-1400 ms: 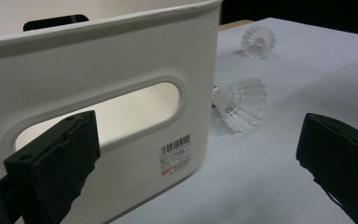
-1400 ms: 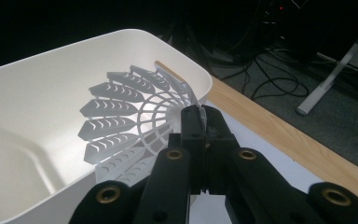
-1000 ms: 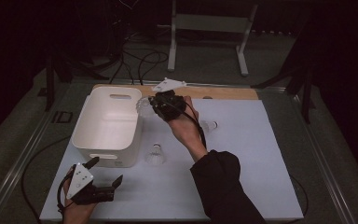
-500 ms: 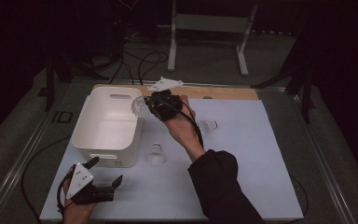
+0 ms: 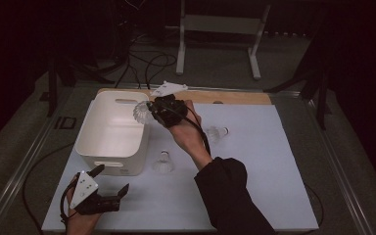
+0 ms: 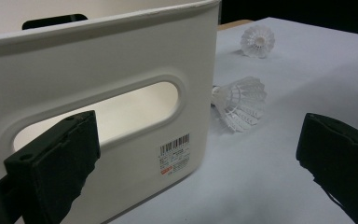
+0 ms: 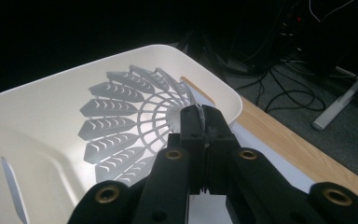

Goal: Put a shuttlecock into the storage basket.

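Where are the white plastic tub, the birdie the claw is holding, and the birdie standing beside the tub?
white plastic tub [image 5: 108, 128]: high view, inner floor.
held white plastic shuttlecock [image 7: 121, 126]: right gripper view, feathered skirt.
standing white plastic shuttlecock [image 5: 163, 162]: high view, skirt.

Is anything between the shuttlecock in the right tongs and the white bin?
Nothing visible. The right tongs hold the shuttlecock at the bin's right rim, its skirt already over the bin's interior.

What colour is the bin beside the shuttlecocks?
White; the bin shows best in the left gripper view, with a barcode sticker.
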`<state>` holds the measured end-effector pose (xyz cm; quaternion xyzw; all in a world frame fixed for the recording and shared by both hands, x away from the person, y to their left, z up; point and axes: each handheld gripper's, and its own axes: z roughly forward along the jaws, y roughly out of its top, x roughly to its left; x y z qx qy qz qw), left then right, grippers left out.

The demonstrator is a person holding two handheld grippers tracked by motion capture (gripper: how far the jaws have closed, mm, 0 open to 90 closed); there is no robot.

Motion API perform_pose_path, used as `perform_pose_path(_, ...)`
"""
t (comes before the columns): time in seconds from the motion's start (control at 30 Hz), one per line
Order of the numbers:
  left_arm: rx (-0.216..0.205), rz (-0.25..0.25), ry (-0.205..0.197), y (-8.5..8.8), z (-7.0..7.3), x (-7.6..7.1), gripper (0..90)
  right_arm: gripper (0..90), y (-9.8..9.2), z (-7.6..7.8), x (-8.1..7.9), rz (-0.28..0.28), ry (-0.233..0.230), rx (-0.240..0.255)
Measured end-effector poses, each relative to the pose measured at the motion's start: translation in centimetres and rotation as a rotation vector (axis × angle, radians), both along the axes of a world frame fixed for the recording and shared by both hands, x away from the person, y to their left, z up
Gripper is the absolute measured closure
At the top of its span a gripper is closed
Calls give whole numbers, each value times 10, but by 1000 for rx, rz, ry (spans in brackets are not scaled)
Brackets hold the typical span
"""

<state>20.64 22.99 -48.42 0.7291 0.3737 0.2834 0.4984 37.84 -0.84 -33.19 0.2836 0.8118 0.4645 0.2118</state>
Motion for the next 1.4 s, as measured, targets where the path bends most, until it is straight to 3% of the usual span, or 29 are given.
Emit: perform_pose_path(1.4,4,-7,1,0,0,0,3,886,32,1,-8,70,4,13)
